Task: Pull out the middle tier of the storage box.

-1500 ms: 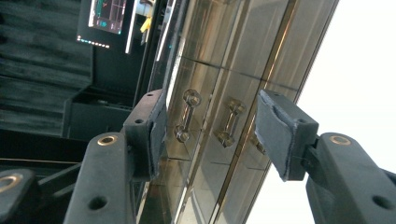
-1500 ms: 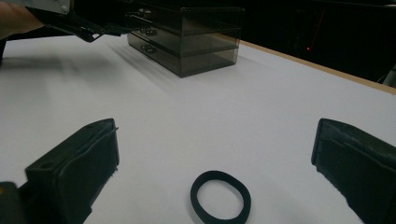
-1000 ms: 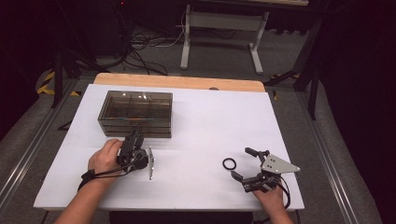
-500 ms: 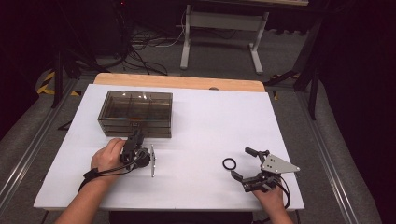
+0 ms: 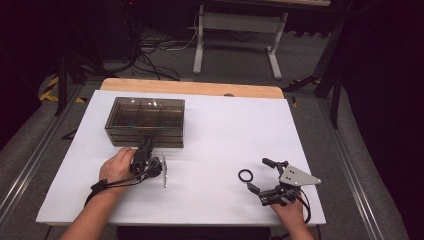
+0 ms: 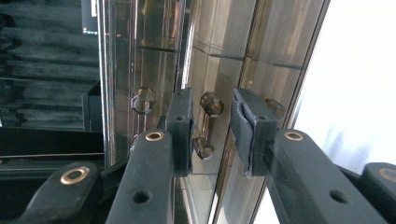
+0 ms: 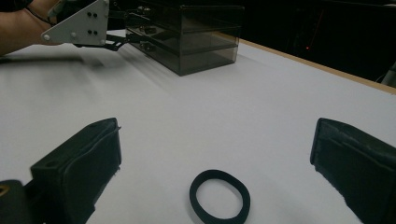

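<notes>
left hand-held gripper (image 6: 211, 126): rolled on its side at the front of the drawer box (image 5: 145, 120); jaws have just been closing and are standing either side of a faceted knob (image 6: 211, 103), with a gap showing on both sides, so not clamped yet.
knob: sitting on a drawer front near the box's front middle, between the two pads (image 6: 183, 122); a second knob (image 6: 141, 99) is sitting on the neighbouring drawer.
drawer box: smoky clear plastic, standing on the left rear part of the white surface (image 5: 225, 125); drawers are looking shut.
right hand-held gripper (image 5: 262, 175): resting low at the front right, jaws standing wide apart, holding nothing.
ring (image 7: 219, 194): black, lying flat on the surface between and just ahead of the right jaws, touching neither.
</notes>
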Motion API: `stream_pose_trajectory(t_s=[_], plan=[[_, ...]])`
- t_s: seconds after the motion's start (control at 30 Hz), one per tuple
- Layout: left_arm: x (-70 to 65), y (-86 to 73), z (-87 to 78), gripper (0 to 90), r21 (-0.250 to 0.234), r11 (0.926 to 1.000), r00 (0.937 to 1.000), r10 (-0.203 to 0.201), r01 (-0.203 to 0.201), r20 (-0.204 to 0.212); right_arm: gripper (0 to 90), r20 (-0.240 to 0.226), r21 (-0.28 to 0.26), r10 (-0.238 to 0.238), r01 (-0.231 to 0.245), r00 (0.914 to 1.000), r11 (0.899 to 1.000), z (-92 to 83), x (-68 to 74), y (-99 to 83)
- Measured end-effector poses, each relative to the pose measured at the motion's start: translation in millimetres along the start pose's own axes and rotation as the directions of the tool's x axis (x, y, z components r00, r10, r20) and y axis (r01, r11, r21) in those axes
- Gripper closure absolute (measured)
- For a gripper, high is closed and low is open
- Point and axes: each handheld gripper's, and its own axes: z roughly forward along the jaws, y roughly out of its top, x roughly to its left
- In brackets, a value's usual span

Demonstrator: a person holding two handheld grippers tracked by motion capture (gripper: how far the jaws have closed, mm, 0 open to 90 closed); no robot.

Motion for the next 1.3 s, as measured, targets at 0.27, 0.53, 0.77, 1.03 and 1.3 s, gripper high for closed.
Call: stream_pose_trajectory(t_s=[0.27, 0.53, 0.77, 1.03, 1.3], plan=[[0.3, -0.2, 0.7, 76.7, -0.005, 1.0, 1.0, 0.006, -0.006, -0.004, 2.5, -0.001, 0.001, -0.005, 0.005, 1.0, 1.0, 0.1, 0.2, 0.0], [-0.2, -0.6, 0.8, 79.3, -0.005, 0.9999, 0.9999, 0.014, -0.014, -0.005, 2.5, -0.004, 0.003, -0.007, 0.007, 1.0, 1.0, 0.2, 0.4, 0.0], [0.7, -0.7, -0.1, 79.7, -0.01, 0.9998, 0.9999, 0.016, -0.016, -0.002, 2.5, -0.003, 0.003, -0.007, 0.007, 1.0, 1.0, 0.2, 0.5, 0.0], [5.6, -0.8, -8.8, 79.8, -0.01, 0.9999, 0.9996, 0.005, -0.004, 0.029, 2.5, -0.005, 0.001, -0.006, 0.006, 1.0, 1.0, 0.5, 0.4, -0.1], [6.5, -2.4, -17.2, 79.8, -0.013, 0.9999, 0.9991, 0.006, -0.005, 0.042, 2.5, -0.003, 0.003, -0.004, 0.004, 1.0, 1.0, 0.3, 0.3, -0.1]])
